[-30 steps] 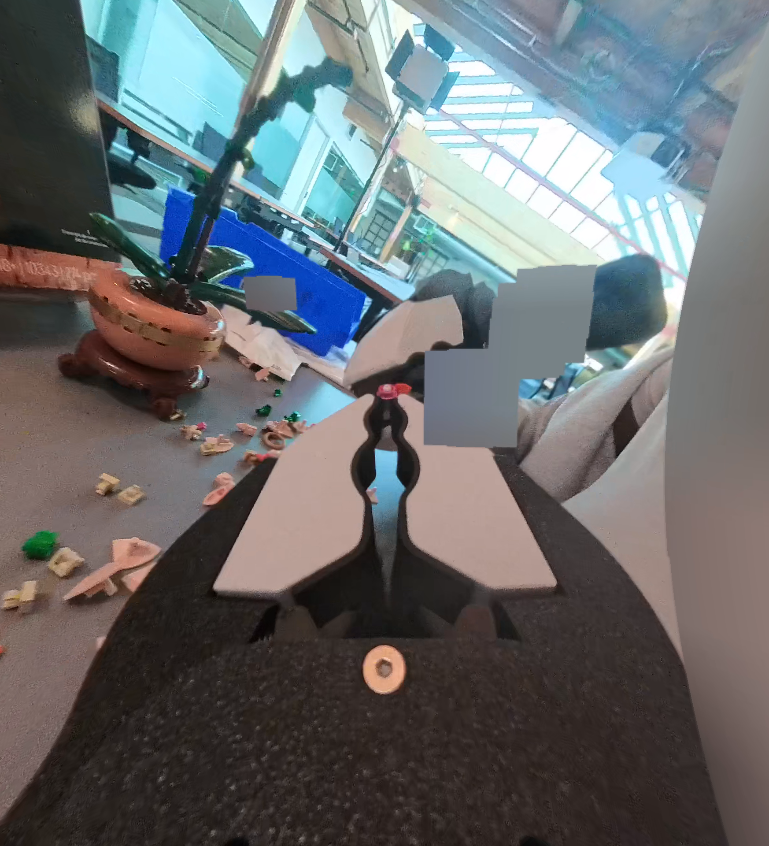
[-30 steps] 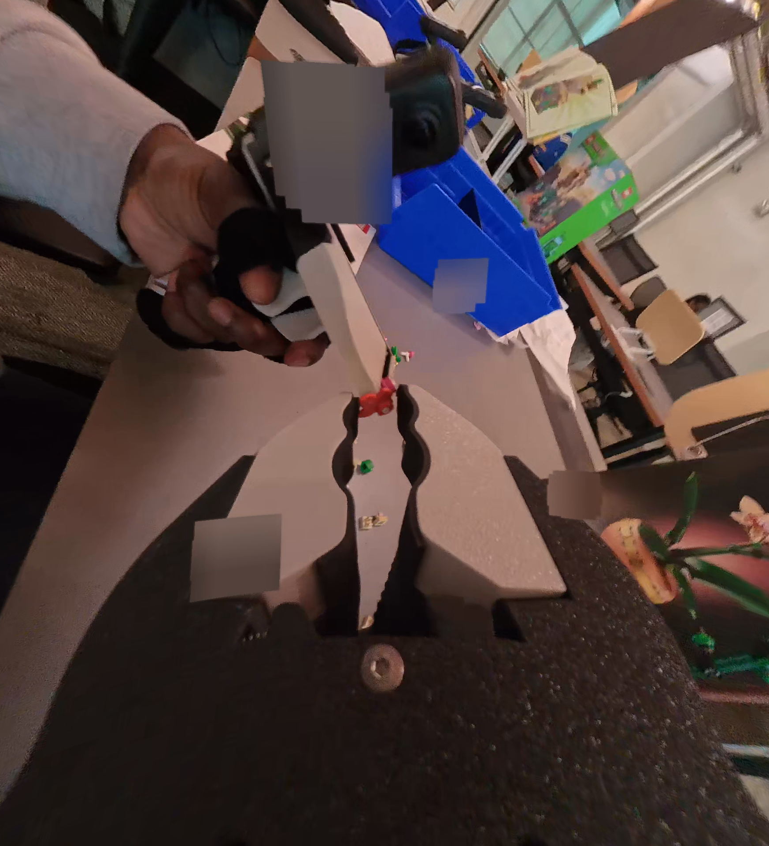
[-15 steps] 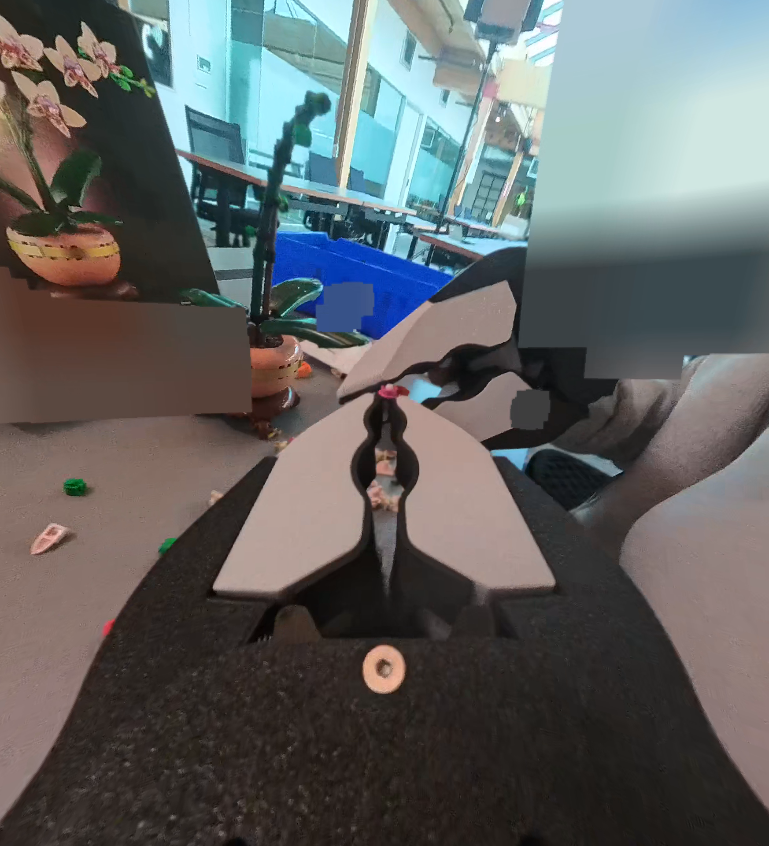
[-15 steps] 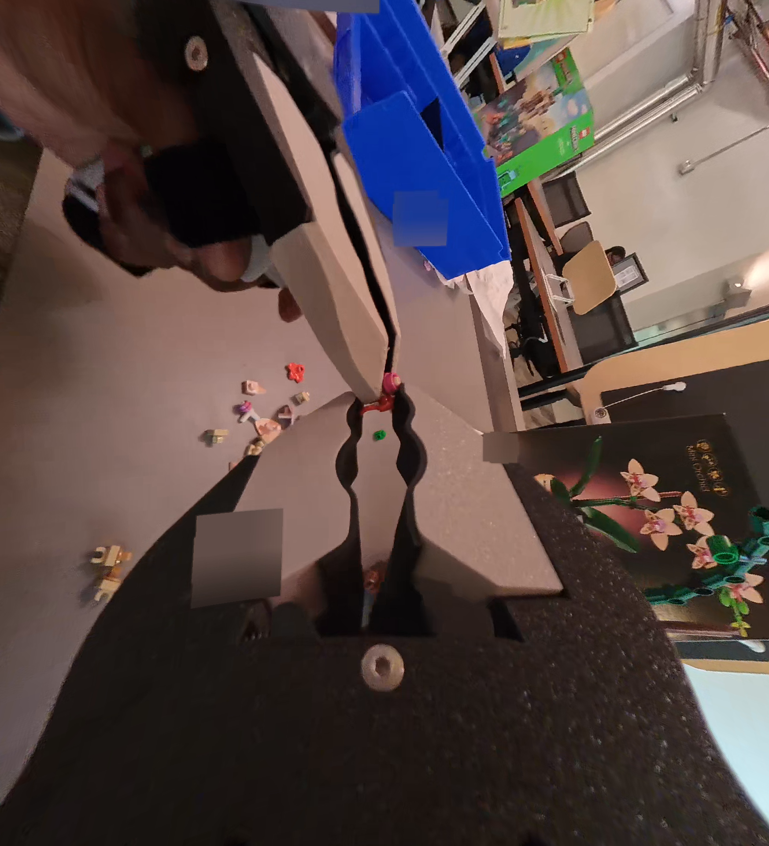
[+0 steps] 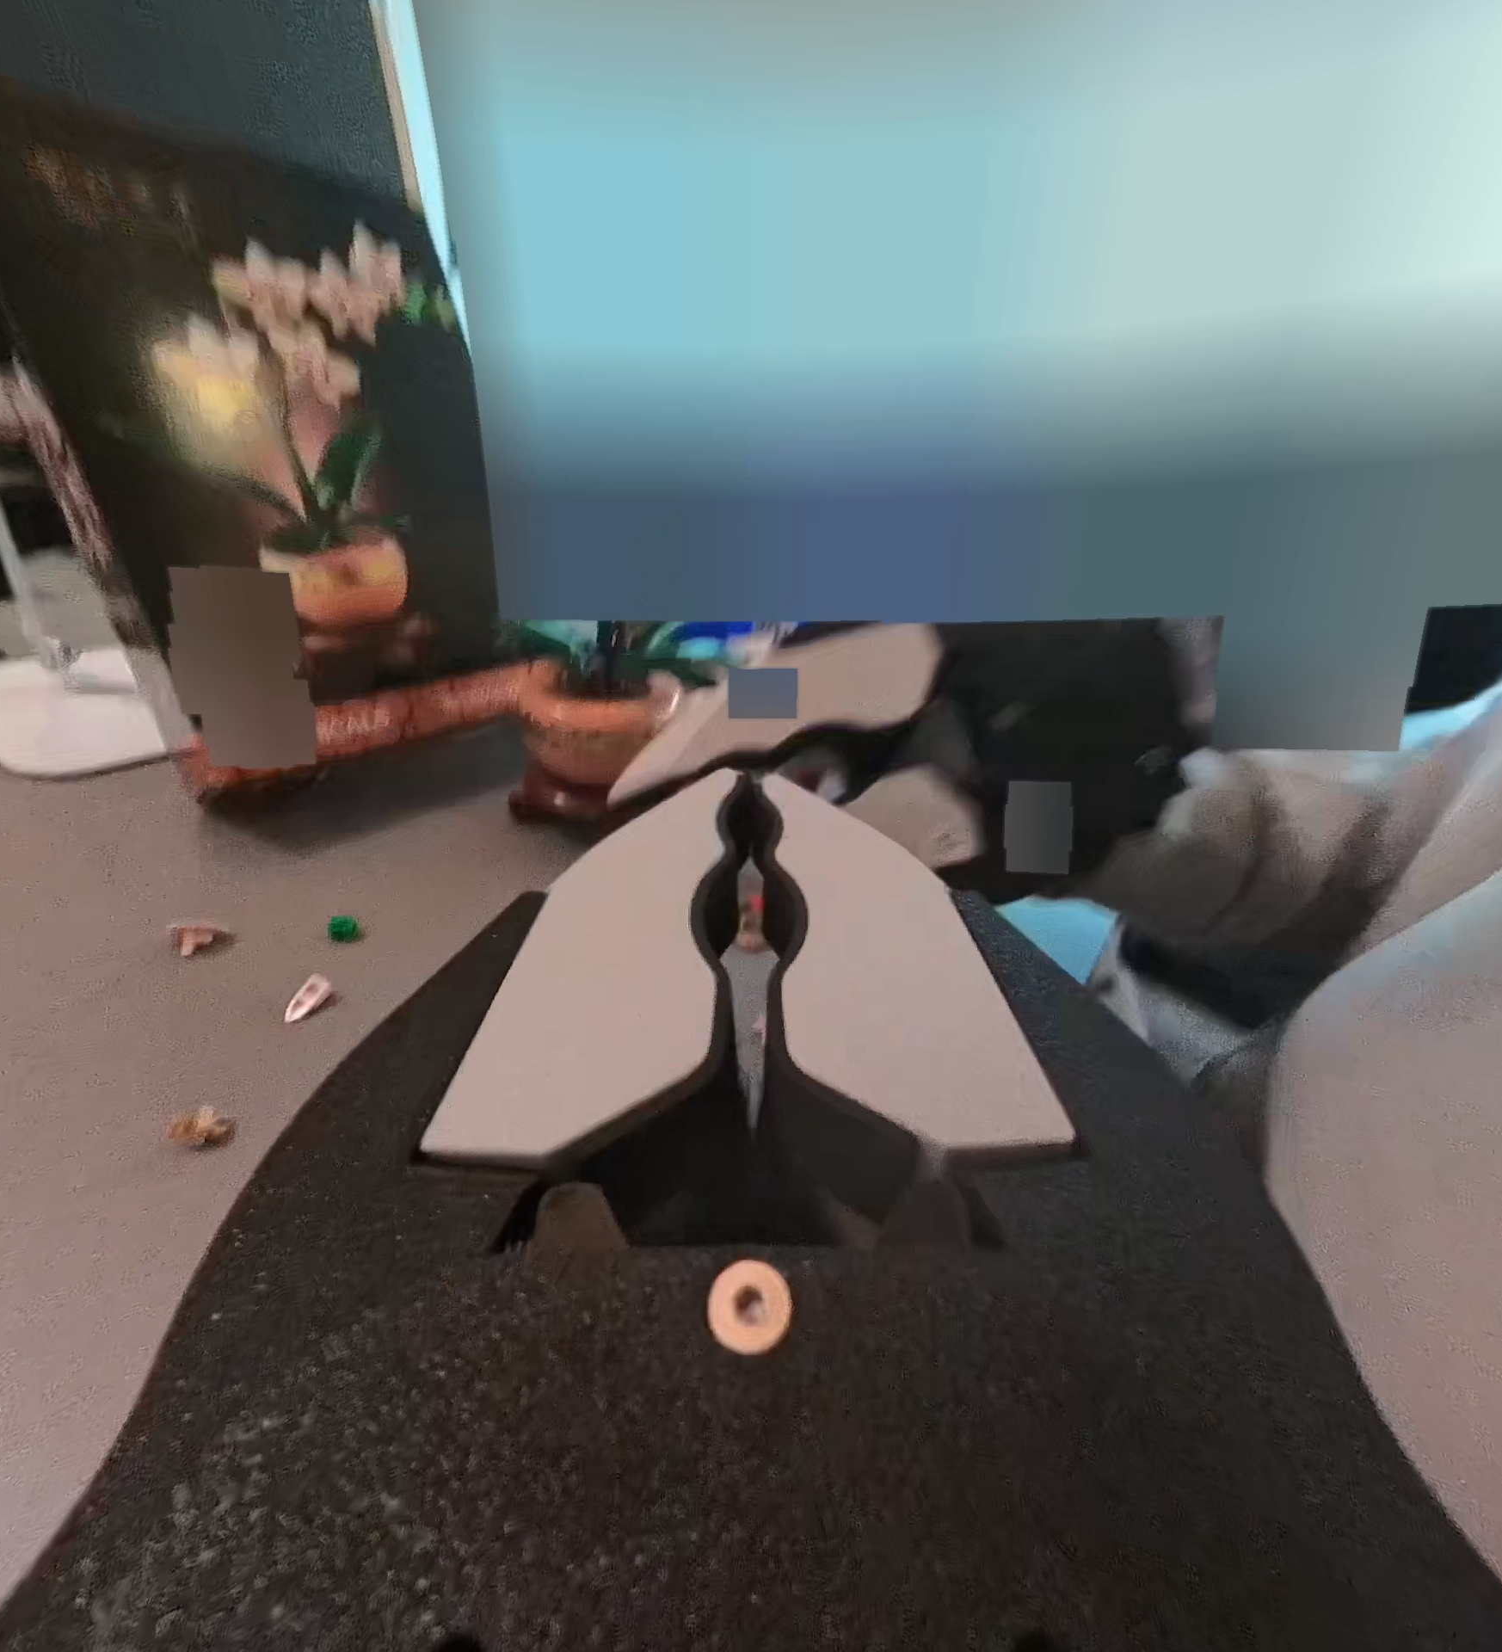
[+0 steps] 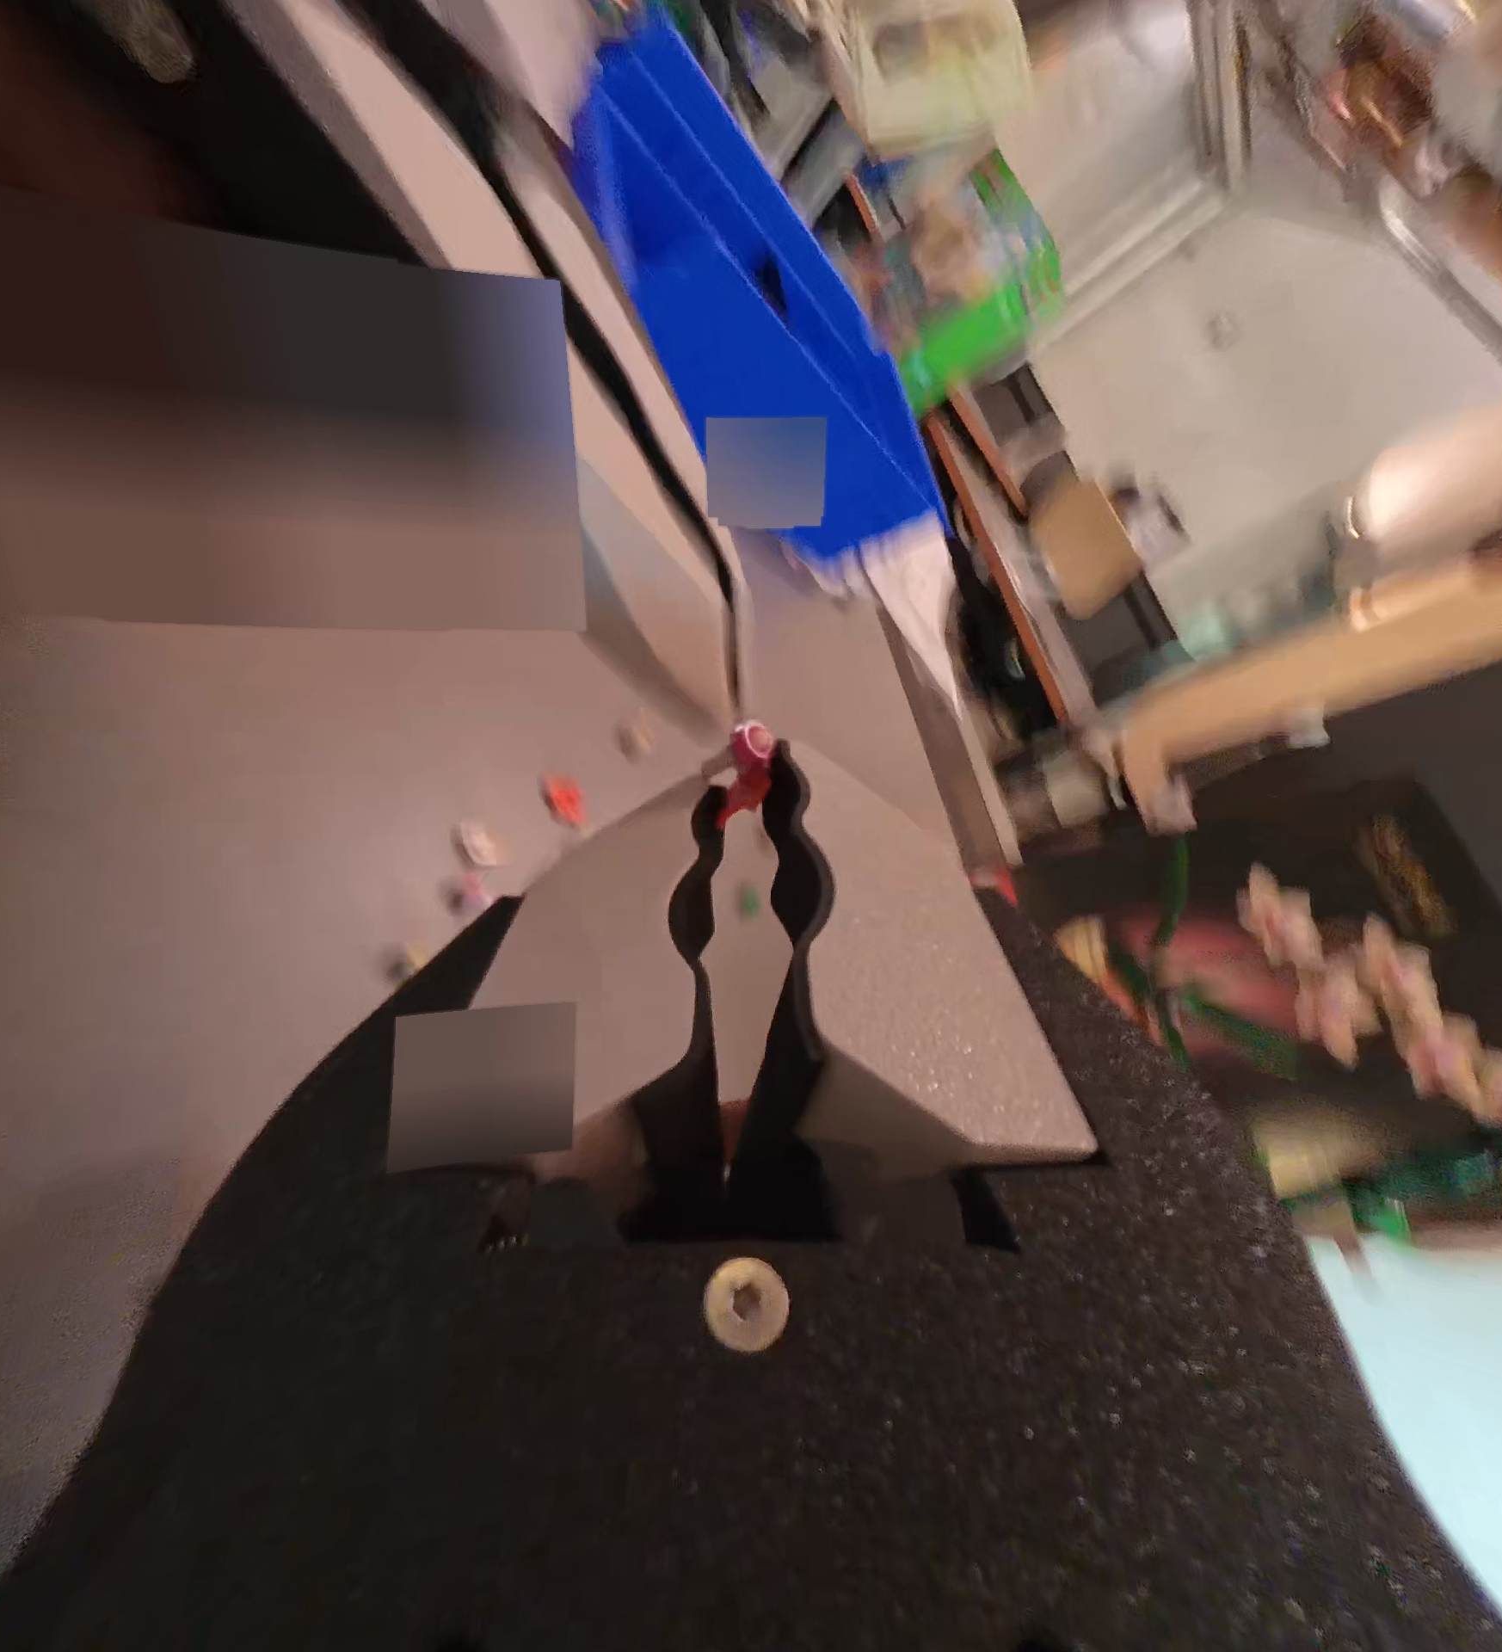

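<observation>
My left gripper [image 5: 743, 788] is shut, with its tips against the right gripper's fingers [image 5: 819, 688], which reach in from the right. In the right wrist view my right gripper [image 6: 747, 779] is shut on a small red piece [image 6: 740, 794]. The left gripper's fingers [image 6: 640, 501] come down from the upper left and meet it tip to tip. A small round pink piece [image 6: 752, 740] sits at their tip, pressed against the red piece. In the left wrist view both pieces are hidden. Both grippers are held above the grey table [image 5: 104, 894].
A brick-built orchid pot [image 5: 595, 724] stands behind the tips, next to a dark box with an orchid picture [image 5: 283, 402]. Loose small pieces [image 5: 309, 997] lie on the table at left. A white lamp base [image 5: 41, 715], blue bins [image 6: 729, 295] and a person's sleeve [image 5: 1355, 849] are around.
Both views have swung and are now blurred. The two grippers have stayed tip to tip and drawn closer. The box now fills more of the left view.
</observation>
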A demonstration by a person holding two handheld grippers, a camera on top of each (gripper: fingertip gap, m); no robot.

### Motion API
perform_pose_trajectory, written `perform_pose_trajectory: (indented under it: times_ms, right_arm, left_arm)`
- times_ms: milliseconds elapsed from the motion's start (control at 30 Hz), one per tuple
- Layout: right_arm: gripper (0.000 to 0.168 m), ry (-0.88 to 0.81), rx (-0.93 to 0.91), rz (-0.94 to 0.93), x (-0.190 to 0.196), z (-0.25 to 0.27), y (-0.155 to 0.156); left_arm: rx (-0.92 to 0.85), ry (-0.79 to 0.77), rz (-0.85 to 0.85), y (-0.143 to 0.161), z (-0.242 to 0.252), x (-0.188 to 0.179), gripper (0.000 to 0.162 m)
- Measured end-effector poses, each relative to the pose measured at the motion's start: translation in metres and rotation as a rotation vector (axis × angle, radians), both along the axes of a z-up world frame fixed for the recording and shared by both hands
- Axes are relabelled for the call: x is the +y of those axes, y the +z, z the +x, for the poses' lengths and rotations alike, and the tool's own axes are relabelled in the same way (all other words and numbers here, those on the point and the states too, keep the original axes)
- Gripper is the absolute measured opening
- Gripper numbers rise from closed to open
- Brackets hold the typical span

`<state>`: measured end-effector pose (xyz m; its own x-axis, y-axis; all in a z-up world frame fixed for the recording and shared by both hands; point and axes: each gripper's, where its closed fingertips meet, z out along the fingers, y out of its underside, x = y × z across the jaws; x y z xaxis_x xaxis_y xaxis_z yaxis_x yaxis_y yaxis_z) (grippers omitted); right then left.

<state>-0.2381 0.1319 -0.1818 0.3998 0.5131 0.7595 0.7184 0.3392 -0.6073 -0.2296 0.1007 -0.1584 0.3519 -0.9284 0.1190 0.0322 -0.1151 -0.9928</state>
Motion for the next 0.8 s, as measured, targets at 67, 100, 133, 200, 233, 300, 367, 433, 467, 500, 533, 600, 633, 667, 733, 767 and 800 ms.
perform_pose_trajectory:
  times_ms: [67,100,133,200,233,300,367,433,467,500,533,600,633,667,733,767,800]
  right_arm:
    - [0.009,-0.186,-0.065,-0.108,0.031,0.047,-0.032]
    - [0.009,-0.119,0.08,-0.143,0.022,0.037,-0.016]
    - [0.008,-0.051,0.123,-0.113,0.009,0.015,0.005]
    - [0.008,0.01,0.103,-0.083,0.006,-0.007,0.009]
    - [0.008,0.004,0.127,-0.113,0.012,-0.005,0.004]
    - [0.009,0.012,0.137,-0.126,0.012,-0.001,0.0]
    - [0.009,0.009,0.081,-0.1,0.01,-0.001,-0.003]
    - [0.009,0.021,0.026,-0.068,0.005,-0.005,-0.007]
    - [0.01,0.012,-0.01,-0.051,0.005,-0.006,-0.008]
    - [0.01,-0.006,-0.045,-0.024,0.006,-0.005,-0.008]
    - [0.01,-0.019,-0.075,-0.003,0.007,-0.004,-0.008]
    - [0.01,-0.023,-0.096,0.005,0.007,-0.004,-0.008]
    - [0.01,-0.029,-0.114,0.012,0.007,-0.003,-0.008]
    - [0.011,-0.036,-0.139,0.025,0.008,-0.003,-0.009]
    - [0.01,-0.033,-0.163,0.044,0.007,-0.004,-0.008]
    - [0.011,-0.035,-0.17,0.045,0.008,-0.004,-0.009]
    - [0.01,-0.033,-0.169,0.047,0.008,-0.004,-0.009]
  left_arm:
    - [-0.103,0.058,0.052,0.033,-0.025,-0.004,0.0]
    - [-0.051,0.154,0.093,0.03,-0.04,0.005,0.0]
    - [-0.012,0.184,0.042,0.013,-0.045,0.014,0.0]
    - [-0.046,0.126,-0.099,-0.011,-0.038,0.016,0.0]
    - [-0.013,0.142,-0.074,-0.016,-0.035,0.018,0.0]
    - [-0.005,0.137,-0.053,-0.015,-0.029,0.019,0.0]
    - [0.004,0.097,-0.082,-0.015,-0.021,0.018,0.0]
    - [0.04,0.095,-0.029,-0.015,-0.013,0.018,0.004]
    - [0.063,0.099,-0.003,-0.014,-0.01,0.018,0.006]
    - [0.078,0.106,0.016,-0.014,-0.007,0.019,0.005]
    - [0.093,0.108,0.033,-0.013,-0.005,0.019,0.008]
    - [0.14,0.126,0.066,-0.015,-0.002,0.019,0.016]
    - [0.172,0.136,0.087,-0.016,-0.001,0.019,0.017]
    - [0.205,0.146,0.11,-0.018,-0.001,0.019,0.018]
    - [0.26,0.169,0.157,-0.02,0.0,0.02,0.018]
    - [0.284,0.179,0.182,-0.02,0.001,0.02,0.017]
    - [0.304,0.182,0.209,-0.02,0.002,0.02,0.014]
